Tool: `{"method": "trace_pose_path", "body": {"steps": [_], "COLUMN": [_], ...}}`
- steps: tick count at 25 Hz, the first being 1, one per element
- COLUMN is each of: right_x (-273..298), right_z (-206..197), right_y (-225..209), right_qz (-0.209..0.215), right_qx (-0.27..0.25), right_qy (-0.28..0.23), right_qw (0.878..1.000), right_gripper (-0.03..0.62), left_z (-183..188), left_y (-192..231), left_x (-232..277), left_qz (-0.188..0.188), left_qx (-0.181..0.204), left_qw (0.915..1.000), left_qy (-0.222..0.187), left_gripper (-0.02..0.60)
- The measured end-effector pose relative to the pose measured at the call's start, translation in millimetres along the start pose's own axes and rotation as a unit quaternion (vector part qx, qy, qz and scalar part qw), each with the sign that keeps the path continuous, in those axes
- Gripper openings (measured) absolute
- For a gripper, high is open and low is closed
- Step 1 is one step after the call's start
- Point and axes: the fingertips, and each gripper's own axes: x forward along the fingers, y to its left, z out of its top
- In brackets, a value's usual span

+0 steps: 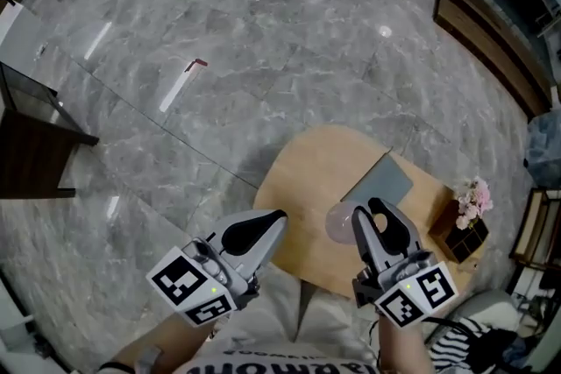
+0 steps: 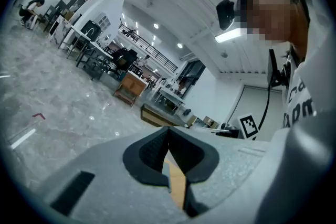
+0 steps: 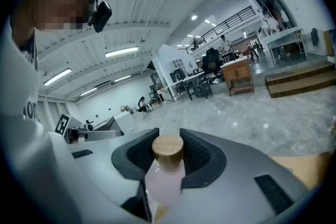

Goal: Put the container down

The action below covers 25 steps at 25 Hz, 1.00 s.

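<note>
The container (image 3: 165,178) is a pale pink bottle with a round wooden lid (image 3: 168,148). The right gripper (image 1: 372,215) holds it tight, one dark pad on each side just under the lid. The bottle stands upright between the pads. From above it shows over the wooden tabletop (image 1: 302,179), close to the edge nearest the person. I cannot tell if its bottom touches the wood. The jaws hide the low part.

A flat grey mat (image 1: 379,183) lies just beyond the bottle, toward the far edge of the tabletop. At the right edge stands a dark box (image 1: 462,237) with pink flowers (image 1: 472,201) in it, well apart from the bottle.

The left gripper (image 1: 277,218) is closed, its tips together, with nothing in it. It hangs over the left edge of the tabletop.

All around is a shiny grey stone floor (image 1: 219,31). A dark piece of furniture (image 1: 31,149) stands far to the left, cut off by the side of the view. Far desks and chairs look small and hard to make out.
</note>
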Motion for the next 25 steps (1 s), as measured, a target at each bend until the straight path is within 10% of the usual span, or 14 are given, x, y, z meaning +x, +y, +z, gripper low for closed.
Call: {"method": "trace_pose_path", "body": {"steps": [25], "right_x": [36.9], "right_z": [-221.3], "right_y": [-63.9], "right_qz": [-0.014], "right_qx": [0.051], "right_qy": [0.142], "right_qw": [0.988], "right_gripper": [0.127], "left_z": [-226.7], "left_y": [77.7], "left_x": [19.9], "left_qz": [0.077], "left_qx": [-0.111], "left_qw": [0.9857], "left_qy": [0.101], "left_gripper": [0.014]}}
